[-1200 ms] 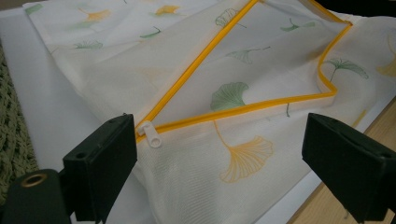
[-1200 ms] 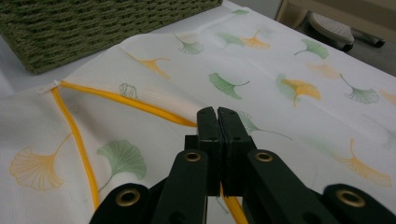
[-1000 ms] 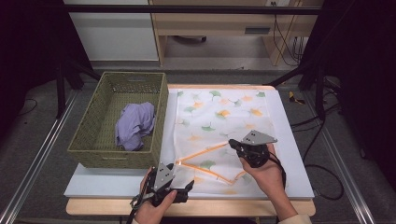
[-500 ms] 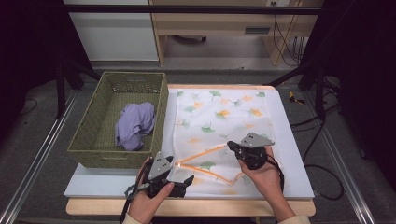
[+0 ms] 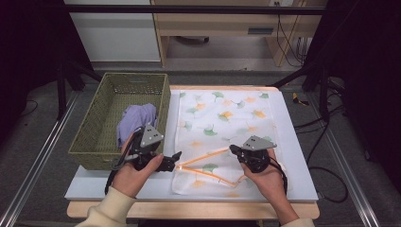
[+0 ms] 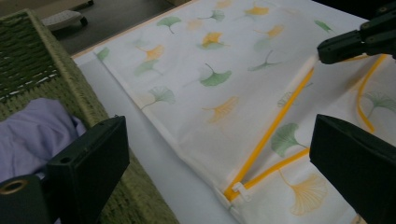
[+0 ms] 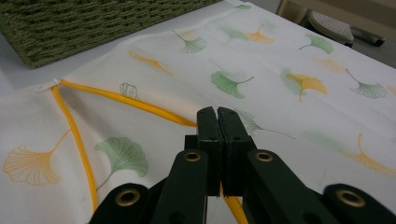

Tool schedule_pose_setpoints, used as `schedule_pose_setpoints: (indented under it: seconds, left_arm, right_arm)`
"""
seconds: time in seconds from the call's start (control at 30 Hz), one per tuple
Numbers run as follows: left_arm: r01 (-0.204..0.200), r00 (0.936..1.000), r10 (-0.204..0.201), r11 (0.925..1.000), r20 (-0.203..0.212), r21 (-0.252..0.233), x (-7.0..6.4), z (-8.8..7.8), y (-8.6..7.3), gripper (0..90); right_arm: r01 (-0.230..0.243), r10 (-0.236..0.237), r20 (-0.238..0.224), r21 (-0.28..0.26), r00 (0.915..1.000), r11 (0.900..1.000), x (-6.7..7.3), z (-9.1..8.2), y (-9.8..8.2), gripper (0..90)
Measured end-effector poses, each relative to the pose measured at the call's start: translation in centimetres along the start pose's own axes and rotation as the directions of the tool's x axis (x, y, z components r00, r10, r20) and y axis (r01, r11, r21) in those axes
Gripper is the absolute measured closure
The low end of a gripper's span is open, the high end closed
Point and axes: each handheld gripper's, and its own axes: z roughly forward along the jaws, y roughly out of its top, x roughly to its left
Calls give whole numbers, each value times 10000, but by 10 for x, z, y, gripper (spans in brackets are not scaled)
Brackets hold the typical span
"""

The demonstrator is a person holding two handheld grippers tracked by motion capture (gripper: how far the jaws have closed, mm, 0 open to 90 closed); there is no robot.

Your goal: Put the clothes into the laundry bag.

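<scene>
A white mesh bag (image 5: 227, 113) printed with ginkgo leaves lies flat on the table. Its yellow zipper (image 5: 203, 158) is parted in a V that widens to the right. My right gripper (image 5: 232, 149) is shut on the upper zipper edge (image 7: 116, 100), its jaws (image 7: 217, 116) pressed together on the fabric. My left gripper (image 5: 173, 161) hovers open just left of the zipper's closed end, near the basket's front corner. In the left gripper view its jaws stand wide apart above the zipper pull (image 6: 238, 190), with nothing between them, and the right gripper (image 6: 327, 49) shows farther off.
A green woven basket (image 5: 94, 142) stands on the table's left side with a lilac cloth (image 5: 135, 118) inside. White tabletop (image 5: 293, 156) shows to the right of the bag. Cables trail off the table's right side.
My left gripper has risen from the table's front edge and moved toward the basket. The right gripper and the bag's held edge have stayed put.
</scene>
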Motion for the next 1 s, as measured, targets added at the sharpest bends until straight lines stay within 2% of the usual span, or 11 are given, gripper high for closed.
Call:
schedule_pose_setpoints:
  seconds: [0.13,0.23,0.37,0.4,0.47,0.5,0.6,0.83,0.87,0.9,1.0]
  left_arm:
    - [381,9990,-377,9991,250,-178,13,-3,2,52]
    - [353,9994,-354,9991,-16,-221,23,-7,3,52]
    - [732,9969,-738,9970,-270,-243,44,-10,6,46]
    - [663,9970,-666,9978,-392,-97,50,-10,7,42]
    - [864,9927,-872,9962,-831,-125,70,-14,10,39]
    - [864,9927,-872,9962,-831,-125,70,-14,10,40]
    - [941,9883,-923,9955,-1214,92,88,-15,13,40]
    - [1395,9788,-1298,9889,-1586,514,122,-4,17,40]
    - [1551,9743,-1427,9861,-1743,600,132,1,15,42]
    - [1551,9743,-1427,9861,-1743,600,132,1,15,44]
    - [1959,9690,-1812,9777,-1681,754,147,14,10,50]
  right_arm:
    - [-100,100,15,-5,9999,10000,-1,0,0,891]
    - [-109,109,-4,5,9999,9999,-1,0,-1,891]
    - [-74,74,-28,-1,10000,10000,-2,-1,-1,891]
    - [-67,67,-36,26,10000,10000,-1,-2,-2,891]
    - [-18,18,-49,52,10000,10000,-2,-2,-3,891]
    - [-18,18,-49,52,10000,10000,-2,-2,-3,891]
    - [-1,1,-70,72,10000,10000,-2,-1,-3,890]
    - [15,-15,-78,77,10000,10000,-2,-2,-4,891]
    - [19,-18,-87,84,10000,10000,-2,-3,-4,890]
    - [19,-18,-87,84,10000,10000,-2,-3,-4,890]
    - [-20,21,-95,86,10000,10000,-3,-3,-4,890]
